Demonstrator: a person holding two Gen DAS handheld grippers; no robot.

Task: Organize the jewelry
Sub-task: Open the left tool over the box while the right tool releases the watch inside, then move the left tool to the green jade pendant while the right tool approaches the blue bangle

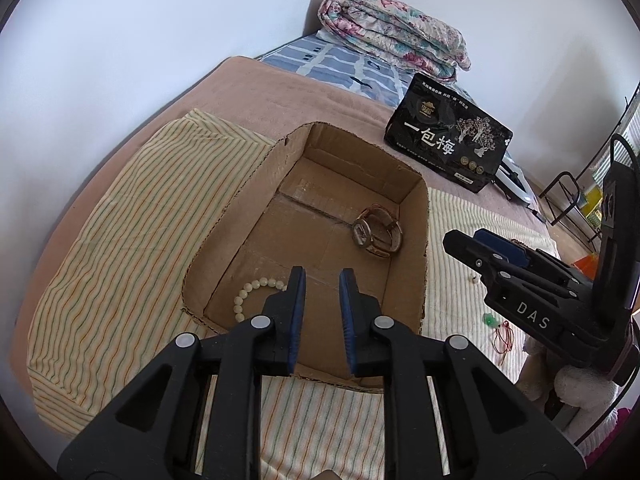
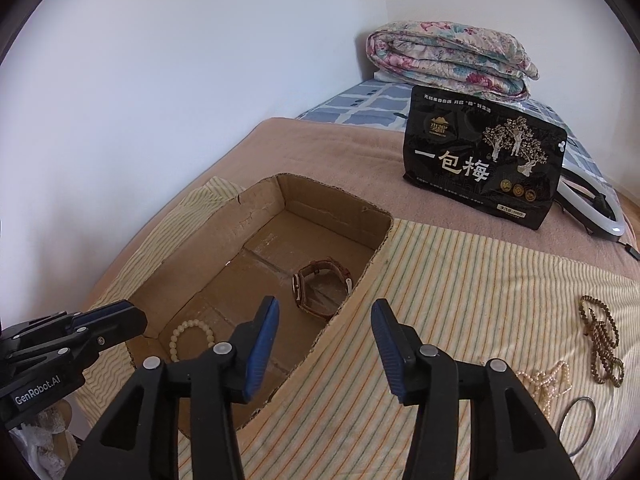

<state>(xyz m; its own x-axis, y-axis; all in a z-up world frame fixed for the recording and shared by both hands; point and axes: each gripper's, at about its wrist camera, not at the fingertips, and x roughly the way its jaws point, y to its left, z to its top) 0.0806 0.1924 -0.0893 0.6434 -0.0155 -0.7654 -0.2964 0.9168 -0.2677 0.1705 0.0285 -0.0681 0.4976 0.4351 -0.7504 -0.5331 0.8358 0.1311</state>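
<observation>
An open cardboard box [image 1: 426, 248] [image 2: 332, 216] lies on a striped cloth. Inside are a brown-strapped watch [image 1: 376, 232] [image 2: 320, 288] and a cream bead bracelet [image 1: 248, 292] [image 2: 192, 332]. My left gripper [image 1: 322, 280] [image 2: 134, 318] hangs over the box's near end with a narrow gap and nothing between its pads. My right gripper [image 2: 326, 306] [image 1: 464, 238] stands open and empty over the box's right wall. On the cloth to the right lie a brown bead string [image 2: 602, 340], a pearl necklace [image 2: 544, 380], a thin bangle [image 2: 576, 420] and a green bead on red cord [image 1: 500, 330].
A black snack bag [image 1: 448, 136] [image 2: 484, 160] stands behind the box on the pink blanket. A folded floral quilt [image 1: 396, 32] [image 2: 452, 60] lies at the far end. A ring light [image 2: 592, 208] rests behind the bag. A white wall runs along the left.
</observation>
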